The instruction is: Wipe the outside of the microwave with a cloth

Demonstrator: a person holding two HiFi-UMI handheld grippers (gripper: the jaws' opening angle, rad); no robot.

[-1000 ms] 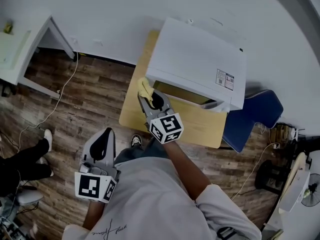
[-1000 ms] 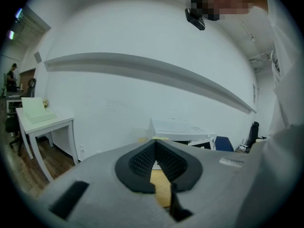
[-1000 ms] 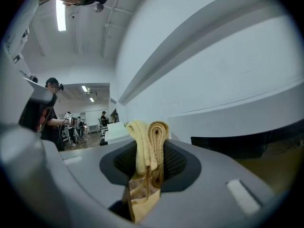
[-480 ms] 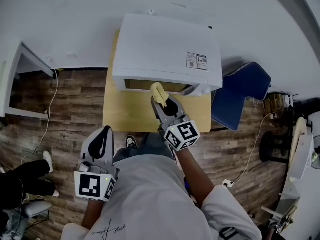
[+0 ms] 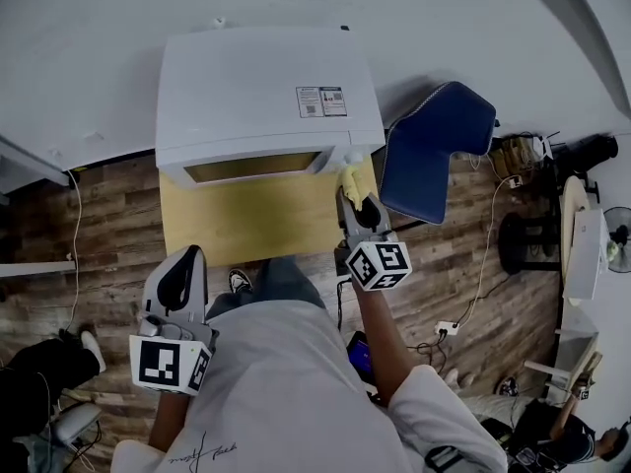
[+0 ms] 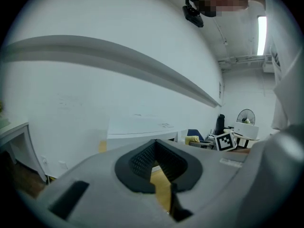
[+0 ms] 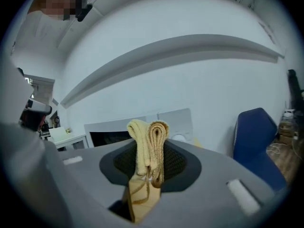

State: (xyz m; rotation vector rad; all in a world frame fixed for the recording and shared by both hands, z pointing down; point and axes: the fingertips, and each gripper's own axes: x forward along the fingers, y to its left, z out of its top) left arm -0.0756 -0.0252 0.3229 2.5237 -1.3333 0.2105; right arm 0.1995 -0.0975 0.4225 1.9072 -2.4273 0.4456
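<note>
Yellow cloth (image 5: 352,177), pinched in the right tool (image 5: 353,195), sits at the white microwave's (image 5: 261,97) front right corner on the wooden counter (image 5: 246,227). The left tool (image 5: 185,269) hangs over plank floor (image 5: 99,225), seemingly closed and empty. A blue chair (image 5: 434,146) stands nearby.

2 grippers (image 5: 187,262) (image 5: 355,197), 1 microwave (image 5: 261,92), 1 cloth (image 5: 352,177)

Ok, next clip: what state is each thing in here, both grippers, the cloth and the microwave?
Right gripper: shut on the cloth.
Left gripper: shut, nothing between its jaws, held back from the table.
Cloth: bunched up, clamped in the right gripper, by the microwave's front right corner.
Microwave: door closed, standing on the table.
</note>
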